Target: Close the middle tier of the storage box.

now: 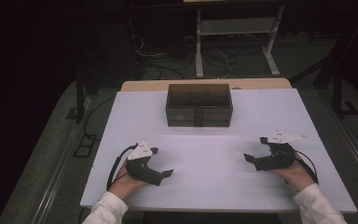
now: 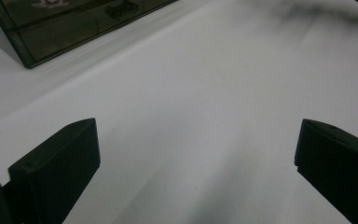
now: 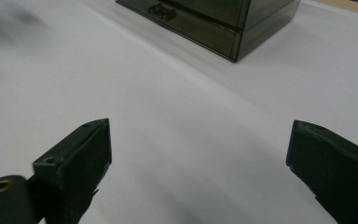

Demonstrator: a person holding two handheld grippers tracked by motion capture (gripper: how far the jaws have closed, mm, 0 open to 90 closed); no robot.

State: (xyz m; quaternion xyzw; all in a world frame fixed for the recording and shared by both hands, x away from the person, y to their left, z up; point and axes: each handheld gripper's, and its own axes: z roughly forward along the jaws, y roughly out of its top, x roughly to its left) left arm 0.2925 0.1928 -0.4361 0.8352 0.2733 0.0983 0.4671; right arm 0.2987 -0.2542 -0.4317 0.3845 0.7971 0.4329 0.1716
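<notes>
White tabletop [image 1: 214, 154] under dim light, a dark room behind. A smoky translucent drawer box [image 1: 199, 105] sits at the far middle. The left hand-held gripper [image 1: 161, 163] rests near the front, jaws wide, nothing between. The right hand-held gripper [image 1: 256, 150] mirrors it, jaws wide and empty, both well apart from the box.

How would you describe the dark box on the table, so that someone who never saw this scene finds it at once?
Start at the white rectangular table top, where a person's two hands hold black grippers near the close edge. Look to the far middle of it: there stands a dark, smoky see-through plastic box with small drawers in its front. It is the sole thing resting on the table besides the grippers.
</notes>
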